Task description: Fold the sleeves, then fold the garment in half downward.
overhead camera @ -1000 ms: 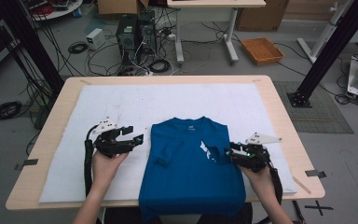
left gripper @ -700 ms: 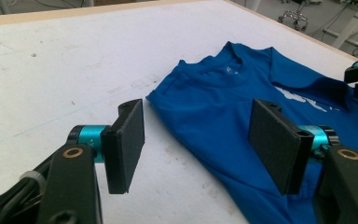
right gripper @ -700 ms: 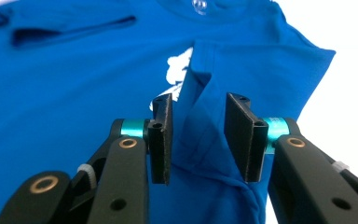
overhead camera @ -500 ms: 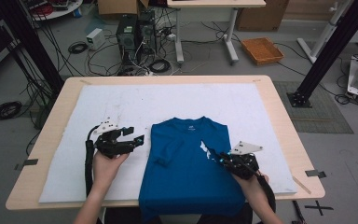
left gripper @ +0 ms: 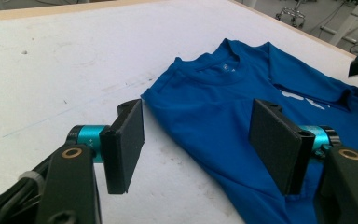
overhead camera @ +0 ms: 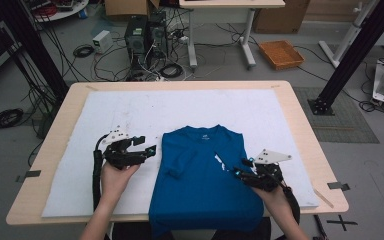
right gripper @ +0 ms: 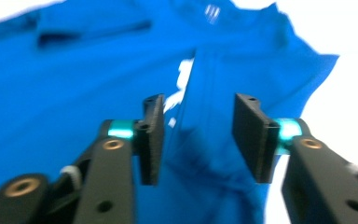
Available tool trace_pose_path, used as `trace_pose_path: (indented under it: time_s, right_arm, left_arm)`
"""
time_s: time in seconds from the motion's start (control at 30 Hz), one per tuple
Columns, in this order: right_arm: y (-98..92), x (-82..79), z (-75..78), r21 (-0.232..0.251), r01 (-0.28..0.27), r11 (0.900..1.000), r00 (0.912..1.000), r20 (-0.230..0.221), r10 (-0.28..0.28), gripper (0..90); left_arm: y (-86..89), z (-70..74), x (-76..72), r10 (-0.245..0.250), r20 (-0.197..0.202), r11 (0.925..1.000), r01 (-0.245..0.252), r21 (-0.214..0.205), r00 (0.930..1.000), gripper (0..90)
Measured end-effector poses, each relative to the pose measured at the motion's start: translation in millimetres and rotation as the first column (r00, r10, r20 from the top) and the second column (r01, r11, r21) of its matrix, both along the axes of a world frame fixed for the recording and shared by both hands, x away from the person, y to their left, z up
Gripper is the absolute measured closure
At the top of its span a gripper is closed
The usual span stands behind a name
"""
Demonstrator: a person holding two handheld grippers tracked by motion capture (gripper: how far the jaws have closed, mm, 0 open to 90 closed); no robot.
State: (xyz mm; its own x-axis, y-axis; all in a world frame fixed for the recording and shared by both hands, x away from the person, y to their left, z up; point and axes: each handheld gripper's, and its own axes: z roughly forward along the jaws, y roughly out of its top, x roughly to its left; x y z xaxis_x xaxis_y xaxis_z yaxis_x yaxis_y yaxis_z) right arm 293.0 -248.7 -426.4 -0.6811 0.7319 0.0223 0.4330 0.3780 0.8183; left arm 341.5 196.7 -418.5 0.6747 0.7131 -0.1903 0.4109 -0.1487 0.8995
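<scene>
A blue T-shirt (overhead camera: 200, 190) lies flat on the white mat (overhead camera: 130, 115), collar toward the far side and hem hanging over the table's near edge. Its left sleeve (overhead camera: 180, 162) is folded inward, and a white print (overhead camera: 220, 162) shows beside a fold on the right. My left gripper (overhead camera: 147, 146) is open just left of the shirt; in the left gripper view the gripper (left gripper: 196, 140) straddles the edge of the shirt (left gripper: 223, 102). My right gripper (overhead camera: 240, 169) hovers over the shirt's right side. Its jaws have just been opening, and in the right gripper view the gripper (right gripper: 198, 135) stands apart above the shirt (right gripper: 98, 70), pressing nothing.
The mat covers most of the wooden table (overhead camera: 300, 115). Past the far edge, the floor holds a computer tower (overhead camera: 140, 35), cables, an orange tray (overhead camera: 281, 54) and black frame posts (overhead camera: 352, 50). Bare mat lies left of, right of and beyond the shirt.
The right gripper has shifted slightly toward the near edge over the shirt's right side. The left gripper and the shirt have stayed where they were.
</scene>
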Motion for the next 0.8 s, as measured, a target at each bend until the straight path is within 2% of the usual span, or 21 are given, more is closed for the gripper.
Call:
trace_pose_path:
  time_s: [0.1,0.13,0.17,0.23,0.27,0.3,0.33,0.37,0.4,0.43,0.47,0.53,0.8]
  right_arm:
    - [-5.2,4.7,6.3,0.02,0.02,0.9996,0.9996,0.022,-0.02,50.6]
    - [-11.3,11.9,11.5,0.044,0.047,0.9979,0.9982,0.036,-0.048,47.2]
    - [-11.3,11.9,11.5,0.044,0.047,0.9979,0.9982,0.036,-0.048,47.2]
    - [-17.6,18.9,16.2,0.074,0.08,0.994,0.9957,0.041,-0.083,46.2]
    - [-24.3,27.0,19.7,0.108,0.111,0.988,0.9926,0.038,-0.116,43.8]
    - [-24.3,27.0,19.7,0.108,0.111,0.988,0.9926,0.038,-0.116,43.8]
    - [-30.7,34.5,22.0,0.143,0.141,0.9796,0.9887,0.03,-0.147,42.8]
    - [-30.7,34.5,22.0,0.143,0.141,0.9796,0.9887,0.03,-0.147,42.8]
    - [-36.9,40.9,23.0,0.166,0.167,0.9718,0.9844,0.025,-0.174,42.7]
    - [-36.9,40.9,23.0,0.166,0.167,0.9718,0.9844,0.025,-0.174,42.7]
    - [-42.4,45.1,22.7,0.182,0.192,0.9643,0.98,0.016,-0.198,41.9]
    - [-46.5,46.0,22.0,0.192,0.209,0.959,0.9765,0.012,-0.215,41.4]
    - [-51.2,53.0,19.7,0.179,0.228,0.9571,0.9725,0.006,-0.233,41.4]
  left_arm:
    - [-1.5,0.1,0.3,0.0,0.0,1.0,0.0,-0.004,1.0,35.9]
    - [-3.2,0.4,0.4,-0.002,0.0,1.0,0.002,0.0,1.0,35.9]
    - [-3.2,0.4,0.4,-0.002,0.0,1.0,0.002,0.0,1.0,35.8]
    - [-3.7,0.5,0.8,-0.004,0.002,1.0,0.004,0.003,1.0,35.9]
    - [-3.6,0.5,1.0,-0.004,0.003,1.0,0.004,0.005,1.0,35.8]
    - [-3.6,0.4,1.1,-0.001,0.002,1.0,0.001,0.002,1.0,35.8]
    - [-2.7,0.4,1.4,0.003,0.004,1.0,-0.003,0.002,1.0,35.8]
    - [-2.7,0.4,1.4,0.003,0.004,1.0,-0.003,0.002,1.0,35.8]
    - [-2.2,0.6,1.1,0.005,0.002,1.0,-0.005,0.002,1.0,35.8]
    - [-1.7,0.8,1.1,0.007,0.005,1.0,-0.007,0.003,1.0,35.8]
    - [-1.3,0.9,1.1,0.007,0.005,1.0,-0.007,-0.001,1.0,35.9]
    - [-0.9,1.4,1.1,0.011,0.006,0.9999,-0.01,-0.003,0.9999,35.8]
    - [-3.3,3.5,4.3,0.009,0.001,1.0,-0.009,-0.002,1.0,35.8]
